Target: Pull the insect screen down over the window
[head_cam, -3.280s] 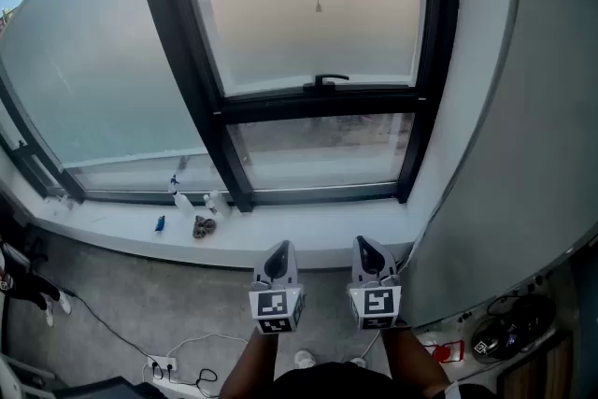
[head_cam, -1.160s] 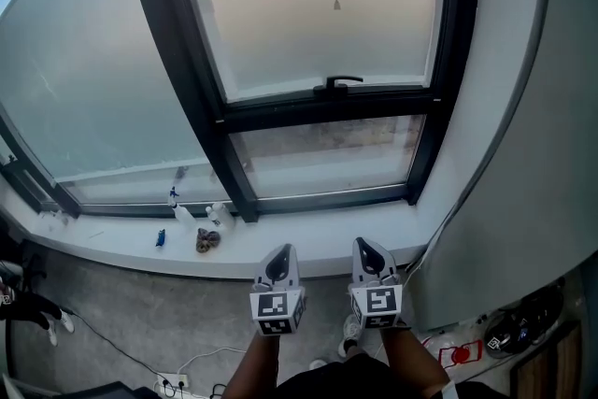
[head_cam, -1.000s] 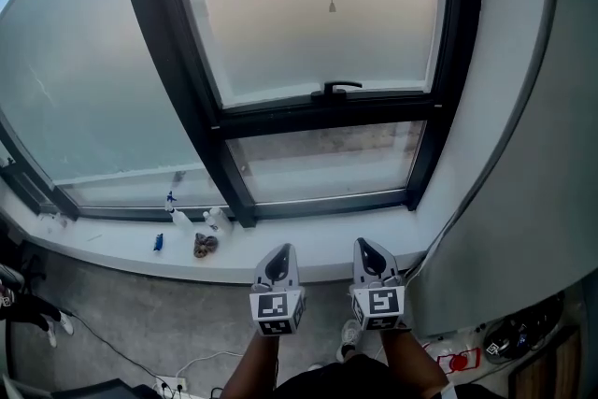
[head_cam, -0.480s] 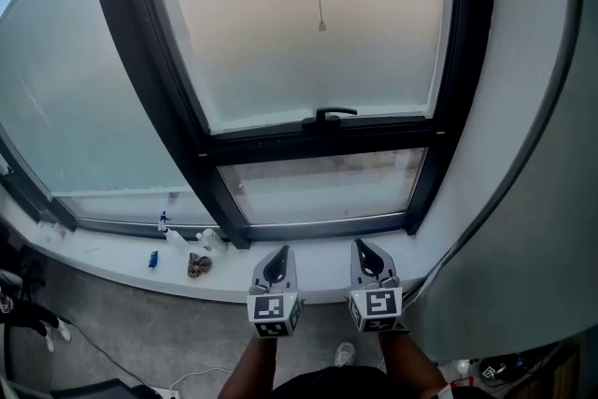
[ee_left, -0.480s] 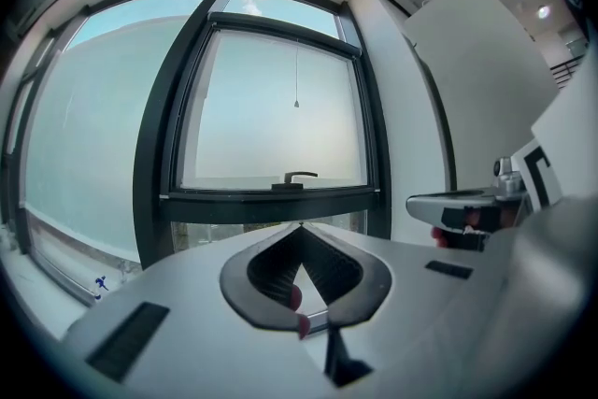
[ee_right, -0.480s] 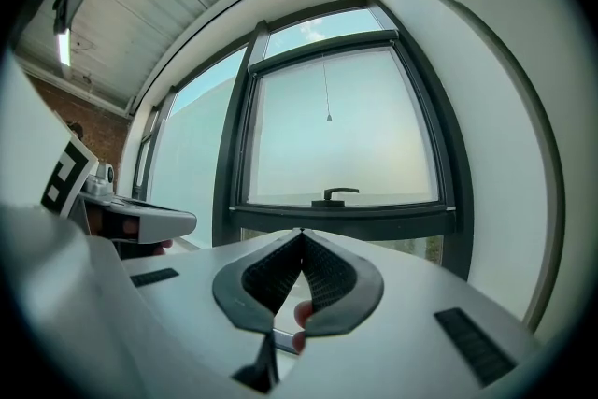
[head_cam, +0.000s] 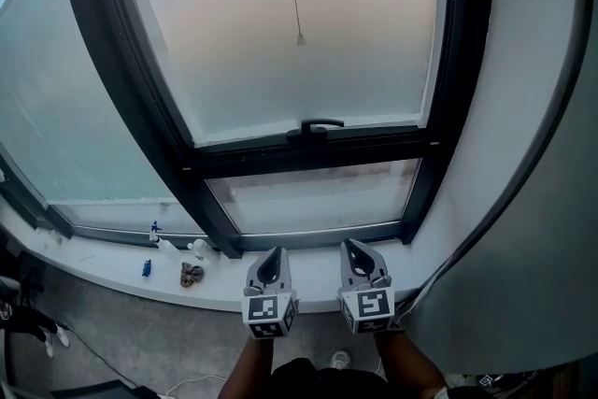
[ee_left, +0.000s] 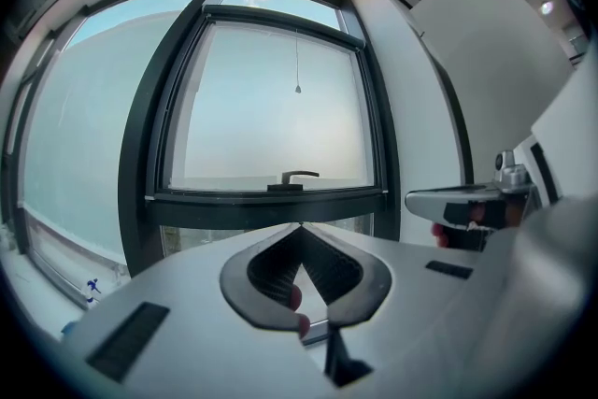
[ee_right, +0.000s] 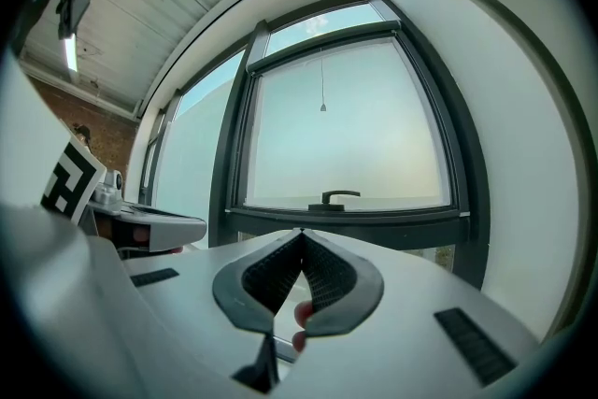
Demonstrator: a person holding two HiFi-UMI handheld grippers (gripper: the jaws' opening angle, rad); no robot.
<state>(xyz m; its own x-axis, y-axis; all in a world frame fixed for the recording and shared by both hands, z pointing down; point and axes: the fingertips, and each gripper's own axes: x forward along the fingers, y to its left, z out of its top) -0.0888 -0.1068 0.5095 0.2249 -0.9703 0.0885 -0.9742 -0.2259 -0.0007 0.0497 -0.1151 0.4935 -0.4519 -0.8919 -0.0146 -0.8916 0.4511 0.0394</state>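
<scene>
Pointing level at the window (head_cam: 308,79), left gripper (head_cam: 272,253) and right gripper (head_cam: 352,247) hover, jaws pressed together.

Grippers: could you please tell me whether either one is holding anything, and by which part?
Nothing is held: the left gripper and right gripper are both shut and empty.

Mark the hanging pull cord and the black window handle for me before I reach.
pull cord (head_cam: 300,39), head view, on the small weight at its lower end.
window handle (head_cam: 320,123), head view, on the middle of its black grip bar.
</scene>
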